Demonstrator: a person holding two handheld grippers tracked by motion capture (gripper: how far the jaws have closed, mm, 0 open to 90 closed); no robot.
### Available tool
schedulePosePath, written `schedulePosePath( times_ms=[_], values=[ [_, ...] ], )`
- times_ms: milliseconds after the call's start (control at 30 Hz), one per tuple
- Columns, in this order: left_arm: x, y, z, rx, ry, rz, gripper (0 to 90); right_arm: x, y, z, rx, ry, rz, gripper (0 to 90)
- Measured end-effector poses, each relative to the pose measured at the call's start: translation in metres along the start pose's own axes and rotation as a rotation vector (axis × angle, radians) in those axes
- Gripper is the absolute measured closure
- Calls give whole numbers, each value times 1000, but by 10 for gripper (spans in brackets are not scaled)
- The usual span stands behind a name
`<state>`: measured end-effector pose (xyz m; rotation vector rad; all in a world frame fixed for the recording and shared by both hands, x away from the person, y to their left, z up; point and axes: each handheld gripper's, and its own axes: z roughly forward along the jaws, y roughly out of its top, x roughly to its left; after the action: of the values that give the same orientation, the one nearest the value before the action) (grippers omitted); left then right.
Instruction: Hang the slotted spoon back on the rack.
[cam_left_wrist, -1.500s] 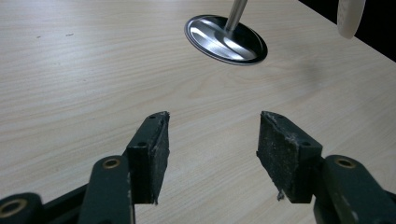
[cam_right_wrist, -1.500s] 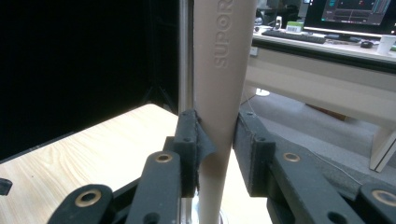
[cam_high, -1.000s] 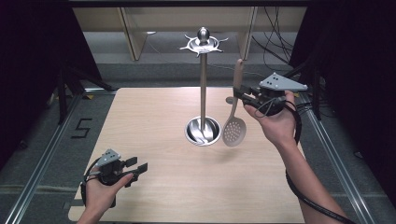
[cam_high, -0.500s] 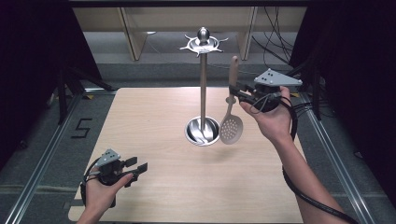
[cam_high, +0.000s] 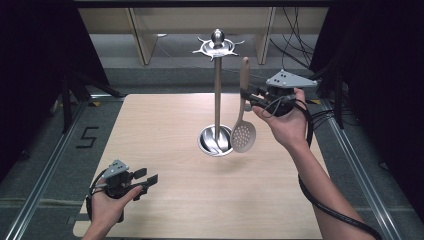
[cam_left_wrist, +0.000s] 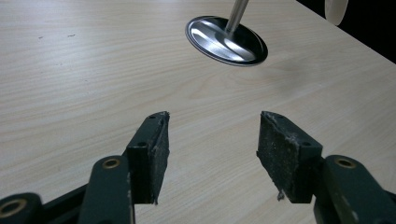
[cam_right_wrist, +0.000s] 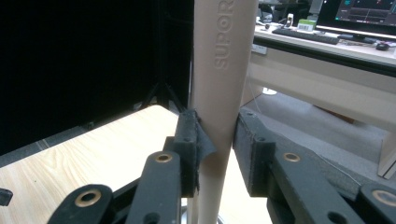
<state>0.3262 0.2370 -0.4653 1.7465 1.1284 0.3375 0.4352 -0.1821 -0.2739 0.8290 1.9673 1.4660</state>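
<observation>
Black padded fingers (cam_right_wrist: 191, 140) of the right gripper (cam_high: 248, 95) pinch the beige handle of a slotted plastic spoon (cam_high: 243, 131), one pad on each side of the stem, so the jaws are clamped on it. That long beige perforated spoon hangs nearly upright in the air, its round holed bowl down, just beside the shiny round steel base of the tall metal utensil stand (cam_high: 217, 90) and clear of the pale wooden table (cam_high: 165, 125). Compared with a second ago, the spoon now stands straighter and its handle top is higher, nearer the star-shaped hook ring at the stand's head; the right hand (cam_high: 285, 117) has risen a little with it, and its grip looks unchanged. At the near left corner of the table the left gripper (cam_high: 145, 179) rests where it was, held low by the left hand (cam_high: 107, 207), its two dark pads (cam_left_wrist: 152, 149) standing wide apart with nothing between them, bare wood showing in the gap.
</observation>
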Motion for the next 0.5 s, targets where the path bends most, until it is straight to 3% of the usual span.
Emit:
schedulePosePath(
  times_ms=[500],
  values=[
    [0,0,0,1,-1,0,428,0,4,5,15,11,15,721]
  ],
)
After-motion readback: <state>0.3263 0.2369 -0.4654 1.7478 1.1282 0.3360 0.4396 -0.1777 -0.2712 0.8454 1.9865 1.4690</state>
